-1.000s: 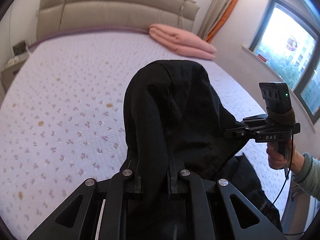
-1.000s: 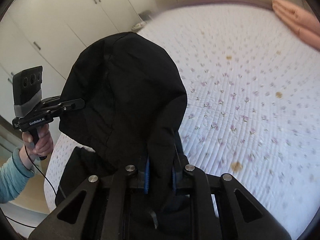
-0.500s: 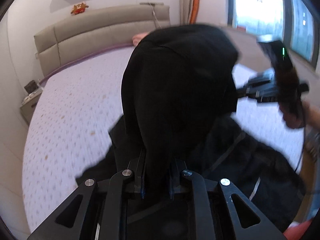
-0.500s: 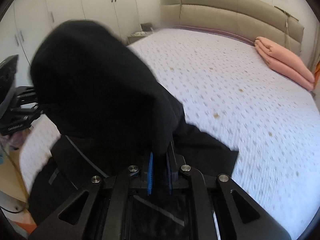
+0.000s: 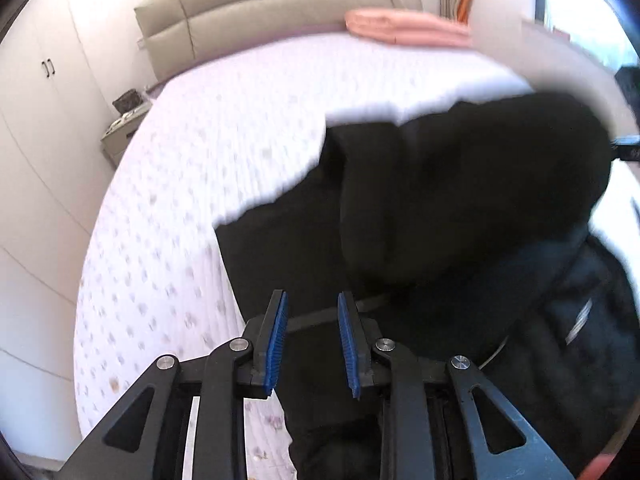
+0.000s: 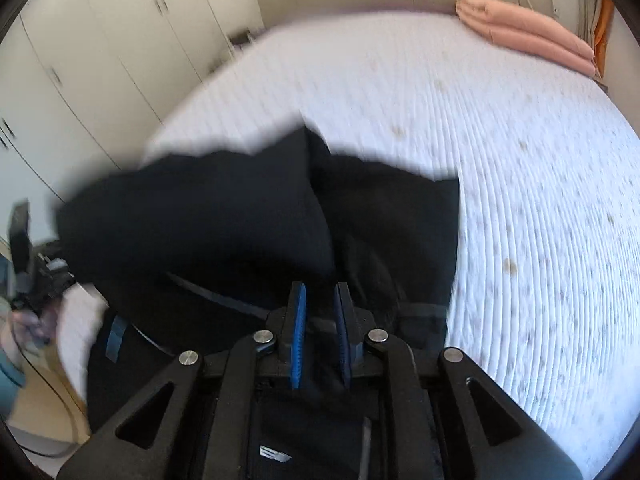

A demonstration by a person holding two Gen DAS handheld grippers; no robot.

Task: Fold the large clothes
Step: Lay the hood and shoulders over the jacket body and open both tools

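A large black garment (image 5: 460, 208) lies on the bed, its upper part blurred and falling forward over its lower part; it also shows in the right wrist view (image 6: 248, 216). My left gripper (image 5: 311, 316) is open, blue pads apart, empty above the garment's near edge. My right gripper (image 6: 320, 312) is open with a narrower gap and nothing between its pads. The left gripper also appears at the left edge of the right wrist view (image 6: 28, 272), held by a hand.
The bed (image 5: 192, 152) has a white quilted cover with small flowers. A folded pink blanket (image 6: 524, 32) lies near the beige headboard (image 5: 260, 4). White wardrobes (image 6: 100, 52) and a bedside table (image 5: 124, 120) stand on the left side.
Both grippers have let go of the black garment and opened. The lifted part of the garment has dropped forward onto the bed. Both views have tilted down and are blurred by motion.
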